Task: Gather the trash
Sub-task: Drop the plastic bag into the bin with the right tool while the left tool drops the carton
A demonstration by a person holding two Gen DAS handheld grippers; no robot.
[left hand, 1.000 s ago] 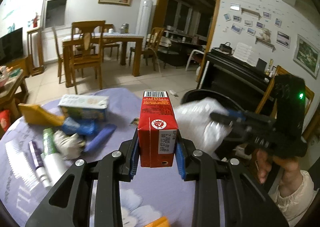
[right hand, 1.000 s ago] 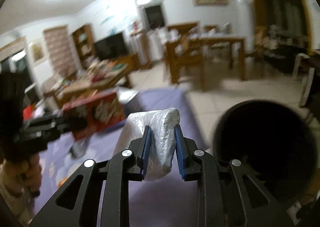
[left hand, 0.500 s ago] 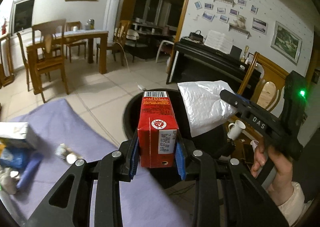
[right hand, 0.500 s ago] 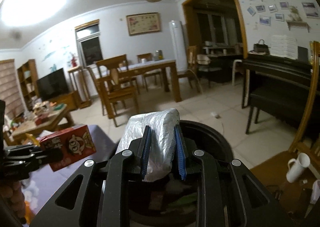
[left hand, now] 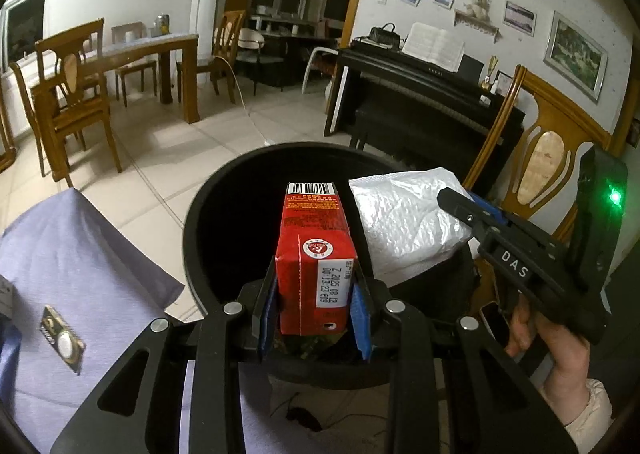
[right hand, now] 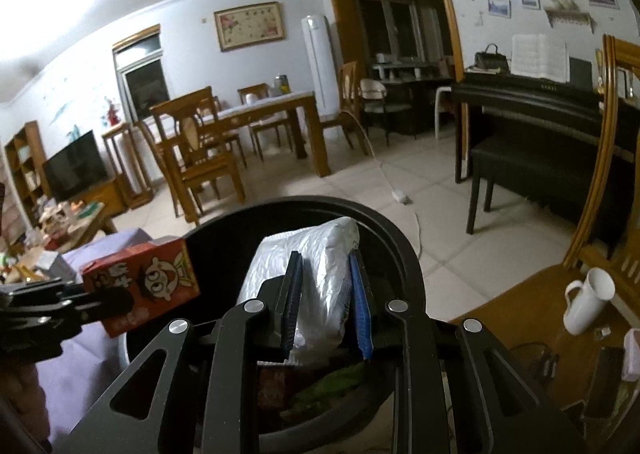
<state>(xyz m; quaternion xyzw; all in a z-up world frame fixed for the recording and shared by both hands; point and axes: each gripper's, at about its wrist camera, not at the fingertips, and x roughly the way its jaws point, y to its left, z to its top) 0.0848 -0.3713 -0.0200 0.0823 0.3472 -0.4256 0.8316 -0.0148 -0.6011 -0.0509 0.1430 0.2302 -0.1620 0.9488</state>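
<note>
Left gripper is clamped on a red drink carton, blue pads squeezing its two narrow side walls down near the base, barcode end pointing away. The box looks square and undented, so I'd guess it's either empty-ish or just stiff enough to take the pinch. Cartons like this are light and rigid along the edges but cave in on the flat faces, so holding it low, close to the folded bottom, seems like the smart spot. The coated card is a bit slick too, though the rubbery pads should cope.

Right gripper is closed on a white padded mailer, bubble-lined by the look of it. Totally different animal: soft, squashy, near weightless. The pads sink into it and most of the bag sticks out past the fingers. Grabbing it across the middle bulk works since there's nothing to break, but it could slide out if the pinch goes slack.

Both pieces hang right over the mouth of the black trash bin, carton and mailer side by side, just apart. There's already some rubbish down inside it. Off to the left, a small foil packet sits on the purple cloth, well away from the bin.
</note>
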